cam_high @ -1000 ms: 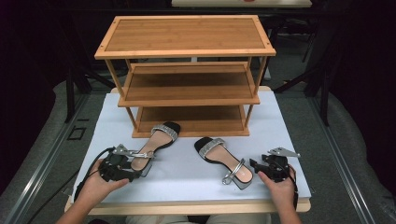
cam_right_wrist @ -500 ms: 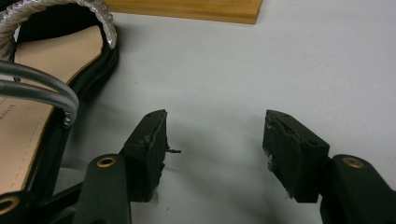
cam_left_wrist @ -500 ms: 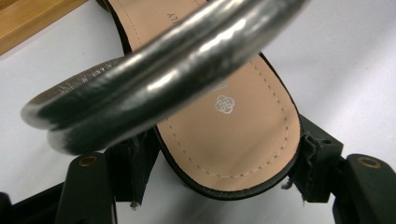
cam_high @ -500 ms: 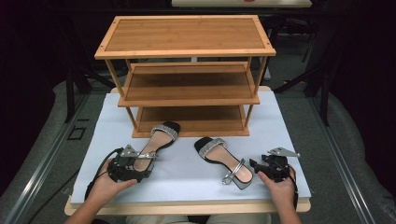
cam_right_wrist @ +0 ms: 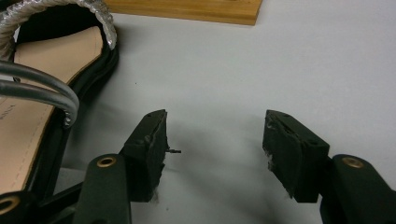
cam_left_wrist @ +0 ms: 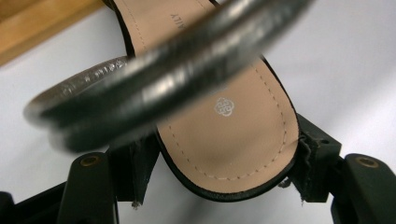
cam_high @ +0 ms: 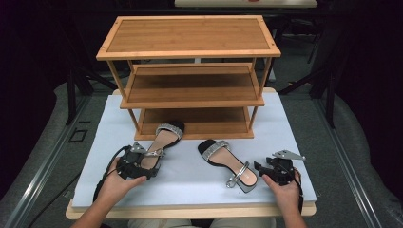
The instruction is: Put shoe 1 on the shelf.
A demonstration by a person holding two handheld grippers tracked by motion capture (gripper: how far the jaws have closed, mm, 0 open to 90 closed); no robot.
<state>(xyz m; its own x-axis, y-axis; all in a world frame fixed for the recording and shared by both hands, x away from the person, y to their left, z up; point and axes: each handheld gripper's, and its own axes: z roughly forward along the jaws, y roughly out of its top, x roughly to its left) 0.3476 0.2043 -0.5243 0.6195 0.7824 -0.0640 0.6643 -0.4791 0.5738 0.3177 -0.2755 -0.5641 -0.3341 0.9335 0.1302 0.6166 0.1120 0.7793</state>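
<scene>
Left gripper (cam_high: 142, 164) has advanced, wide jaws straddling the sandal (cam_high: 159, 142) heel; right gripper (cam_high: 266, 167) unchanged, wide.

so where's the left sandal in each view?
High view: left sandal lower left on the white mat, heel at the left tool.
Left gripper view: its heel sits between the jaws, strap blurred across the top.
Right gripper view: the sandal at the left edge is the other one.
Shared landmark: wooden rack, base edge.

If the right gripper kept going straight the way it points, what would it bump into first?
Probably nothing soon. The right gripper is open over bare white mat, with the sandal off to one side of its line. Farther ahead lies the wooden shelf's base, though depth is hard to judge.
</scene>
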